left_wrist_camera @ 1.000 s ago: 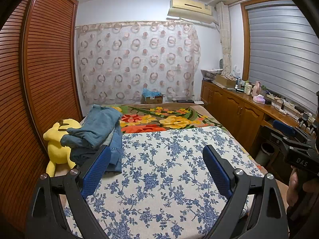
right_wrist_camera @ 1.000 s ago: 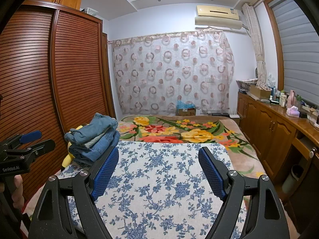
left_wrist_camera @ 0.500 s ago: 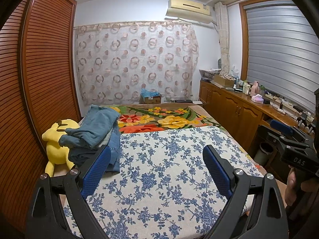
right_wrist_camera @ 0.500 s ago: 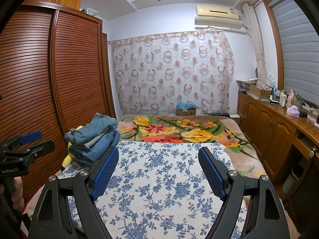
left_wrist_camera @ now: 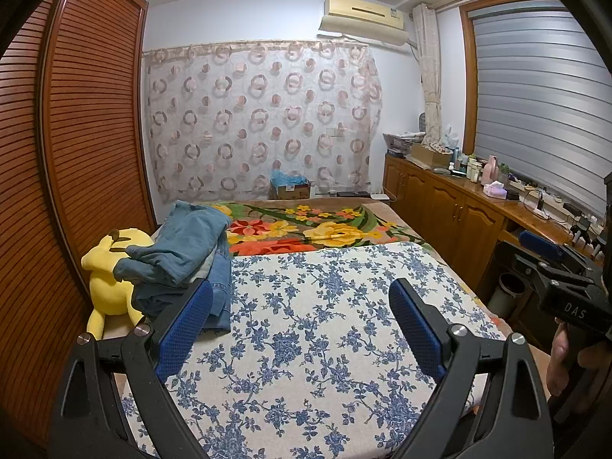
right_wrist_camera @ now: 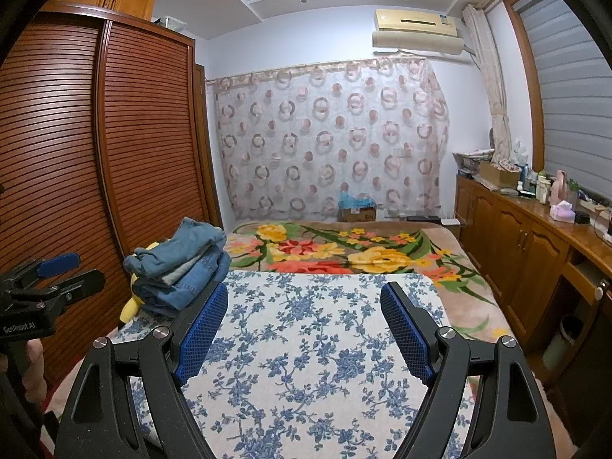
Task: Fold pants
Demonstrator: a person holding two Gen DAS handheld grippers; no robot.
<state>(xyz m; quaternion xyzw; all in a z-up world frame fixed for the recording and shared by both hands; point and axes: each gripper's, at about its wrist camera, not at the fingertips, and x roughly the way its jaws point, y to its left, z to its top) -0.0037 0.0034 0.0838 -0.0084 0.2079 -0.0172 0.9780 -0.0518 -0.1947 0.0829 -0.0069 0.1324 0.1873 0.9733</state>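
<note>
A pile of blue denim pants (left_wrist_camera: pixel 183 252) lies at the left edge of the bed, also in the right wrist view (right_wrist_camera: pixel 183 264). My left gripper (left_wrist_camera: pixel 302 298) is open and empty, held above the blue-flowered cloth (left_wrist_camera: pixel 313 344), its left finger overlapping the pile's near edge in view. My right gripper (right_wrist_camera: pixel 304 302) is open and empty above the same cloth (right_wrist_camera: pixel 306 363), to the right of the pile. Each gripper shows at the edge of the other's view: right (left_wrist_camera: pixel 562 267), left (right_wrist_camera: pixel 49 275).
A yellow plush toy (left_wrist_camera: pixel 111 271) lies against the pile beside the brown slatted wardrobe (left_wrist_camera: pixel 76 153). A bright flowered blanket (left_wrist_camera: pixel 313 229) covers the far bed. Wooden cabinets (left_wrist_camera: pixel 451 222) with clutter run along the right; a bin (left_wrist_camera: pixel 505 290) stands below.
The left gripper's view has shifted slightly left and nearer; the pants pile sits a little closer to its left finger. The right gripper has barely moved.
</note>
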